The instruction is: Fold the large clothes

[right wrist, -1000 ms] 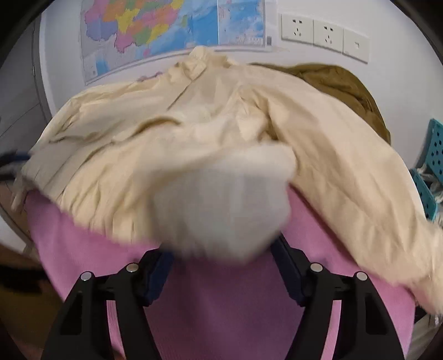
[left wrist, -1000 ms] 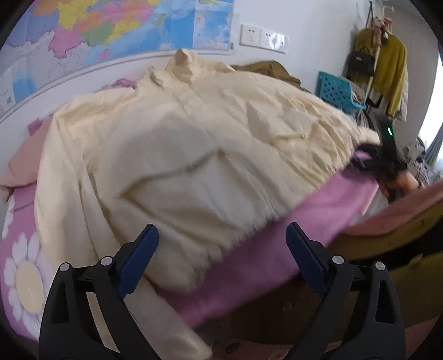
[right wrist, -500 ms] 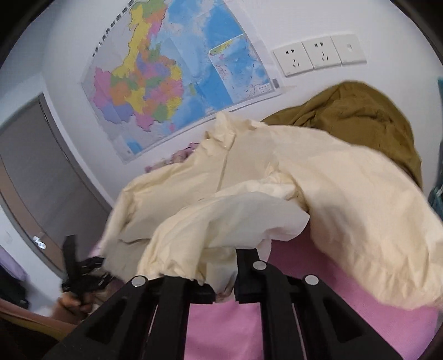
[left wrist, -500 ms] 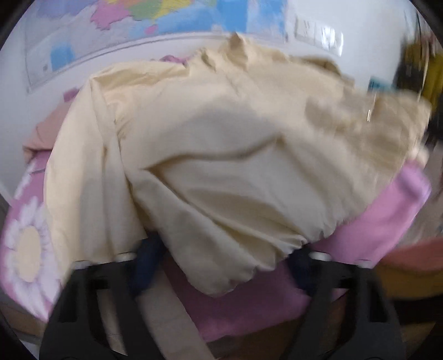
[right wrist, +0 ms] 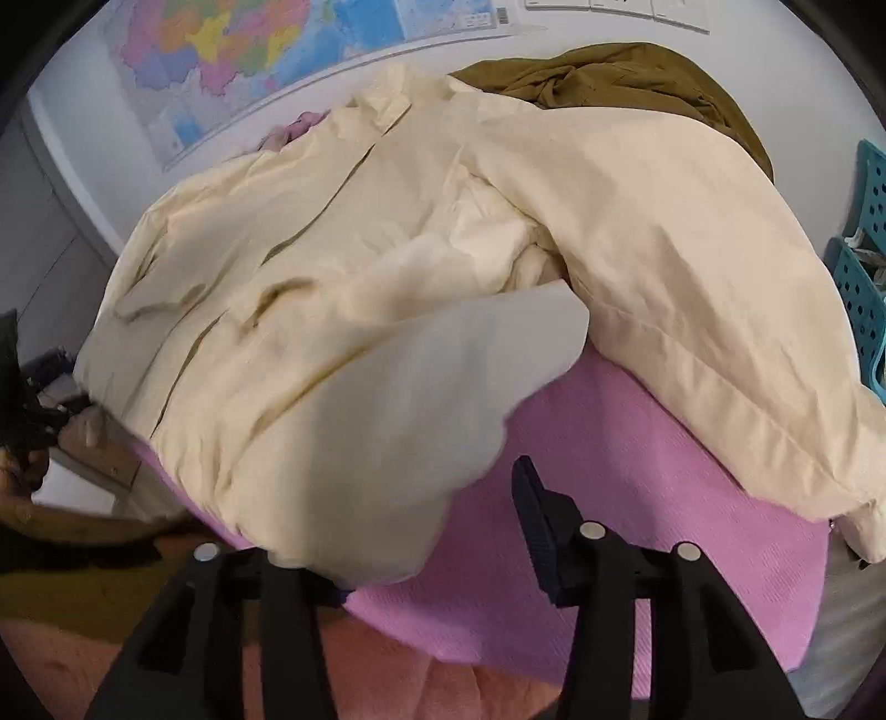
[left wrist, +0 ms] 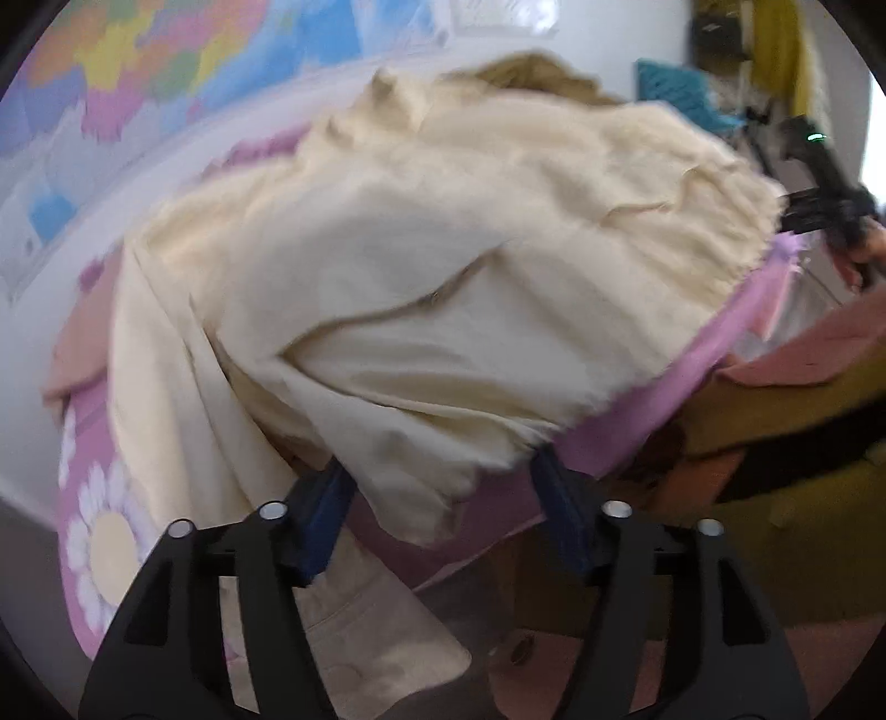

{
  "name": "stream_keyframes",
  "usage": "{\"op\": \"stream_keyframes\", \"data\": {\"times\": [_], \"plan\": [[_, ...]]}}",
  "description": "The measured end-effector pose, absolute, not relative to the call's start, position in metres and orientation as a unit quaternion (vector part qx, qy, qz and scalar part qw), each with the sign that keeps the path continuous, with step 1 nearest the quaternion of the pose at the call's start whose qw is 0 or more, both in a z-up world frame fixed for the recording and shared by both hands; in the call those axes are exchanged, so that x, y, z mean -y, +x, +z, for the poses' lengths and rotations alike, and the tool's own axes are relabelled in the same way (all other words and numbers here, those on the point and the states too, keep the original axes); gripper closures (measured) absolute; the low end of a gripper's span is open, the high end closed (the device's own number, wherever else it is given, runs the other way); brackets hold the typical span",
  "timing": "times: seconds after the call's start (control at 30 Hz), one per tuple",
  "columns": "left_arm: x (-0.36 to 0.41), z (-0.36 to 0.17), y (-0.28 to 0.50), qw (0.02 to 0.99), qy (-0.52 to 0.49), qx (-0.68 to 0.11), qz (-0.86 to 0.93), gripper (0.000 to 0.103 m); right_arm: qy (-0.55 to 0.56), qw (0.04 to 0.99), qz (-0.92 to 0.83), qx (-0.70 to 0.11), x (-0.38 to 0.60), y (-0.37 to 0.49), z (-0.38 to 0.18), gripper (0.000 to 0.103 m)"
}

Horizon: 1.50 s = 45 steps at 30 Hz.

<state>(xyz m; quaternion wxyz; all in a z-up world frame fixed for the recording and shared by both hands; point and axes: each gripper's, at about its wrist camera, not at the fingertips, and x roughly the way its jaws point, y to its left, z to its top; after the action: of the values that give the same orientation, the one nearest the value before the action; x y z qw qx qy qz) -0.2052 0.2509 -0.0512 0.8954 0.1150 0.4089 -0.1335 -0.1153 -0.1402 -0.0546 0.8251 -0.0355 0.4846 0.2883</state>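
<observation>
A large cream jacket [left wrist: 443, 266] lies spread on a pink blanket [left wrist: 653, 404], collar toward the wall. Its hem corner is turned up and droops between the fingers of my left gripper [left wrist: 443, 515], whose jaws stand apart. In the right wrist view the jacket [right wrist: 387, 266] has its near corner folded over, and the flap hangs over the left finger of my right gripper [right wrist: 432, 531], which is open. Its right finger [right wrist: 531, 509] stands free above the pink blanket [right wrist: 637, 471]. One sleeve [right wrist: 692, 332] runs down to the right.
An olive garment [right wrist: 609, 72] is heaped behind the jacket by the wall with the map [right wrist: 277, 50]. Teal baskets [right wrist: 864, 266] stand at the right. The bed edge and a pink-orange cover [left wrist: 803, 354] lie near me.
My right gripper was shut on the jacket's corner half a second ago; now it is open and the flap has dropped. My left gripper has moved in under the jacket's hem.
</observation>
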Motion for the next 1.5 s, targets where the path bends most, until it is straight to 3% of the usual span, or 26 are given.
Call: {"op": "stream_keyframes", "data": {"times": [0.03,0.07,0.1,0.17,0.27,0.37,0.7,0.93,1.2,1.4,1.43,1.47,1.5], "plan": [[-0.258,-0.035,-0.213,0.905,0.103,-0.382,-0.156,0.038,-0.029,0.824,0.299,-0.48,0.146,-0.118,-0.046,0.049],[-0.262,-0.024,-0.221,0.911,0.095,-0.36,-0.175,0.031,-0.028,0.821,0.308,-0.479,0.15,-0.12,-0.041,0.039],[-0.267,-0.005,-0.232,0.923,0.09,-0.319,-0.197,0.02,-0.042,0.818,0.32,-0.477,0.155,-0.125,-0.03,0.036],[-0.274,0.019,-0.238,0.937,0.084,-0.268,-0.208,0.013,-0.074,0.815,0.351,-0.455,0.162,-0.137,-0.006,0.035],[-0.271,0.026,-0.219,0.938,0.08,-0.258,-0.216,0.013,-0.069,0.832,0.39,-0.388,0.169,-0.142,0.03,0.024],[-0.255,0.008,-0.175,0.927,0.085,-0.29,-0.221,0.014,-0.048,0.869,0.338,-0.358,0.163,-0.11,0.037,0.023],[-0.184,-0.036,-0.067,0.889,0.062,-0.397,-0.22,0.017,-0.03,0.878,0.192,-0.438,0.16,0.014,-0.042,0.027],[-0.151,-0.033,-0.018,0.873,0.038,-0.413,-0.257,0.016,0.205,0.876,0.221,-0.378,0.265,-0.046,-0.017,0.022],[-0.094,-0.03,0.031,0.857,0.065,-0.418,-0.294,0.016,0.4,0.816,0.141,-0.393,0.379,-0.114,-0.091,0.022],[-0.063,-0.034,0.061,0.85,0.069,-0.43,-0.296,0.016,0.481,0.778,0.178,-0.363,0.37,-0.079,-0.125,0.017],[-0.061,-0.034,0.065,0.849,0.064,-0.432,-0.297,0.016,0.479,0.781,0.174,-0.361,0.369,-0.072,-0.124,0.019],[-0.059,-0.033,0.071,0.848,0.058,-0.435,-0.298,0.016,0.47,0.789,0.172,-0.356,0.365,-0.065,-0.121,0.04],[-0.058,-0.033,0.074,0.849,0.054,-0.436,-0.295,0.016,0.462,0.796,0.172,-0.351,0.363,-0.06,-0.116,0.077]]}}
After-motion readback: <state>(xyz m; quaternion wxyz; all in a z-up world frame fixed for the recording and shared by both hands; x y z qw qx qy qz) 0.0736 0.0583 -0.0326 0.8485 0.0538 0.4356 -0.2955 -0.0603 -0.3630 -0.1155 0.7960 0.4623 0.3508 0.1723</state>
